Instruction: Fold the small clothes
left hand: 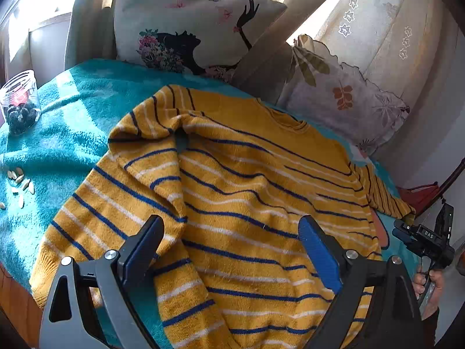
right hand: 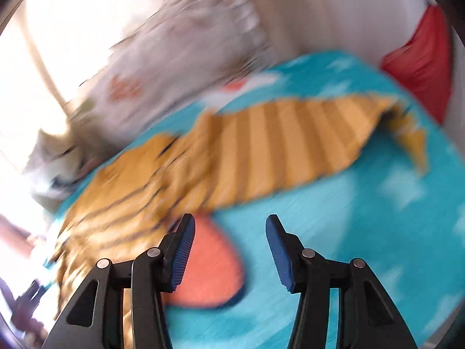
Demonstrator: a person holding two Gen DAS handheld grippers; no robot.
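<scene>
A yellow sweater (left hand: 247, 180) with blue and white stripes lies spread on a teal blanket (left hand: 75, 110). One sleeve (left hand: 145, 157) is folded over its body. My left gripper (left hand: 231, 226) hovers just above the sweater's lower part, jaws wide open with nothing pinched. The right wrist view is blurred. There the other sleeve (right hand: 290, 142) stretches out to the right over the blanket (right hand: 363, 232). My right gripper (right hand: 230, 221) is open and empty above an orange patch of the blanket, beside the sweater's edge. It also shows at the right edge of the left wrist view as the right gripper (left hand: 421, 238), held by a hand.
A glass jar (left hand: 20, 107) of dark berries and several pale seeds (left hand: 20, 180) sit on the blanket's left side. A printed cushion (left hand: 186, 26) and a leaf-pattern pillow (left hand: 343, 99) lean at the back. A red object (right hand: 421, 61) stands at the right.
</scene>
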